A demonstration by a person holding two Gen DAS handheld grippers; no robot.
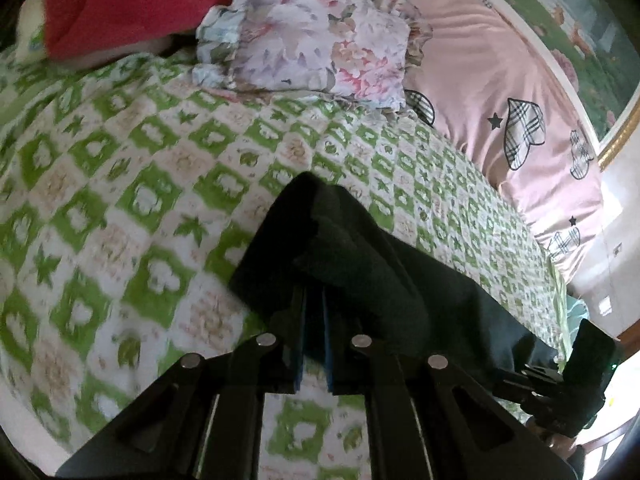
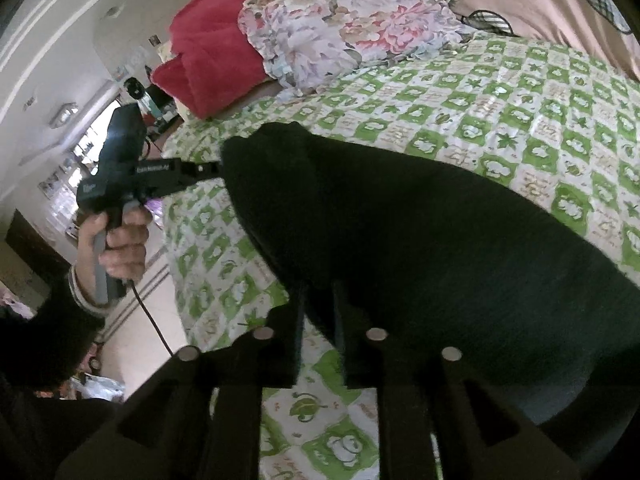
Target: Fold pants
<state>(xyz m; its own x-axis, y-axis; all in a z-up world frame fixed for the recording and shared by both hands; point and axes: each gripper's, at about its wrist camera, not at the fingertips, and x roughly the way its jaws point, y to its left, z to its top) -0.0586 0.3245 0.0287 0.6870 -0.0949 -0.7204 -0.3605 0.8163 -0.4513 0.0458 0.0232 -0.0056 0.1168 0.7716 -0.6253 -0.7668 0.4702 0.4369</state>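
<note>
Dark pants [image 1: 380, 264] lie in a folded heap on the green-checked bed sheet [image 1: 140, 200]. My left gripper [image 1: 314, 292] is shut on a fold of the cloth, which bunches over its tips. In the right wrist view the pants [image 2: 420, 248] spread wide to the right, and the left gripper [image 2: 218, 168], held by a hand [image 2: 120, 244], pinches their far corner above the sheet [image 2: 520, 120]. My right gripper [image 2: 318, 292] stands at the near edge of the pants with a gap between its fingers. The sheet shows through that gap, and dark cloth lies across the tips.
A floral pillow [image 1: 312, 40] and a red blanket [image 1: 132, 0] sit at the head of the bed. A pink quilt with plaid hearts [image 1: 480, 80] lies along the right side. The bed's left edge, with floor beyond, shows in the right wrist view.
</note>
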